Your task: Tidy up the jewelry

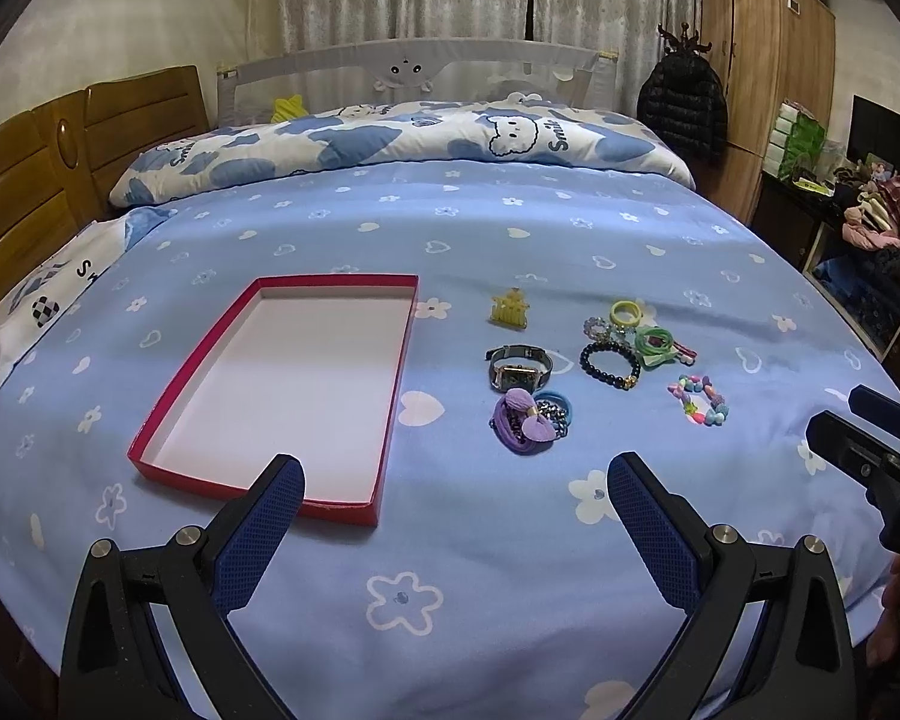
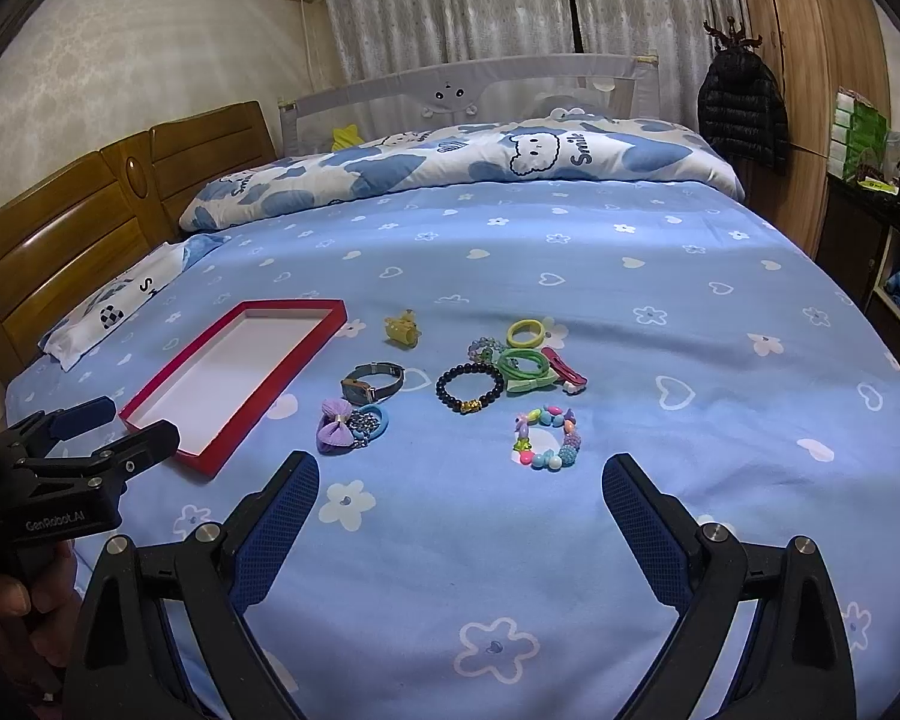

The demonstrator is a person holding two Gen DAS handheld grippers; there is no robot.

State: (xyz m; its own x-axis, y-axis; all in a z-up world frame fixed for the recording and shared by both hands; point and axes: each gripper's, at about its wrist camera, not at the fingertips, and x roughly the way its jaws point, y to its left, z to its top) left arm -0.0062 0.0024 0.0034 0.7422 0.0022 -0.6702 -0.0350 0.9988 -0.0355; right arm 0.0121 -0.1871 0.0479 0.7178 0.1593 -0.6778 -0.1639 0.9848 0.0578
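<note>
A: How are the two tongs seen?

B: The left gripper [image 1: 453, 483] is held above the blue bedsheet [image 1: 450, 228] with its jaws spread wide and nothing between them. The right gripper [image 2: 459, 480] is likewise spread, and nothing is gripped.

A: And where is the jewelry found?

B: It is scattered on the sheet to the right of the red tray [image 1: 201, 354], whose white inside is bare. A yellow hair claw [image 1: 510, 309] is placed nearest the tray's far corner. Below it a watch [image 1: 517, 367] is laid, and just beside that a purple bow tie with a chain [image 1: 528, 420] is piled.

A: What is seen further right?

B: A dark bead bracelet [image 2: 469, 387] is set touching a green hair tie [image 2: 522, 366], with a yellow ring band [image 2: 525, 333] behind them and a red clip [image 2: 564, 369] alongside. A colourful bead bracelet [image 2: 547, 437] is laid apart, closest to the right gripper.
</note>
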